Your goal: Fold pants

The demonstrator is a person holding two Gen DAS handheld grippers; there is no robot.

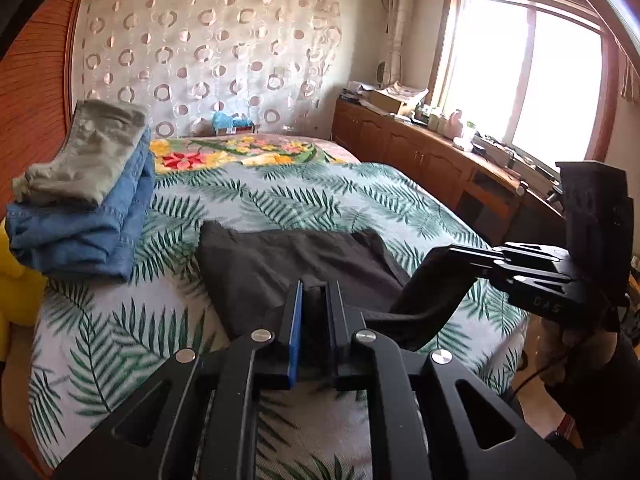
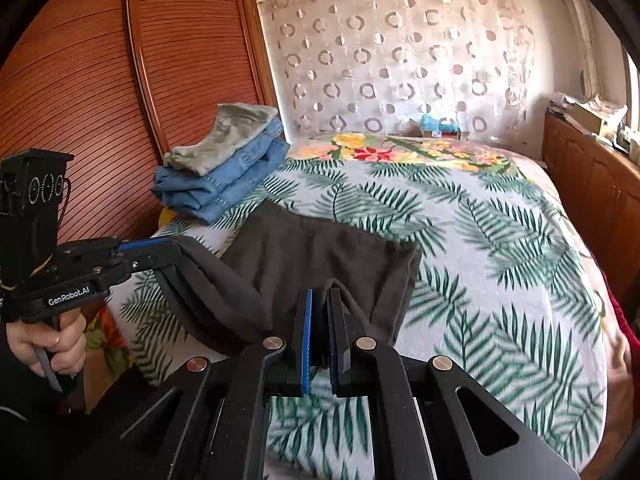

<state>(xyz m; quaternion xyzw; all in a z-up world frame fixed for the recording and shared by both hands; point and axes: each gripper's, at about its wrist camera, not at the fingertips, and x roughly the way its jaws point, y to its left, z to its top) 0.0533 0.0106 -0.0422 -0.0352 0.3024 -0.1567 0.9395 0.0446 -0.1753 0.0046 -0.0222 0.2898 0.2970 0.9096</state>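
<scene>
The dark pants (image 1: 296, 264) lie on the leafy bed (image 1: 280, 196). The left gripper (image 1: 314, 292) pinches their near edge tight. Beside it, the right gripper (image 2: 320, 300) pinches the same edge. Folded clothes (image 2: 224, 172) sit farther away, off to the left.

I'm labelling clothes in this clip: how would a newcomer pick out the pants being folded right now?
Start at the bed with the palm-leaf cover. At its near edge lie the dark grey pants, pinched by both the left hand-held gripper and the right hand-held gripper. Unlike the stack of blue jeans and khaki pants beside the wardrobe, they are near-black and partly lifted.
</scene>
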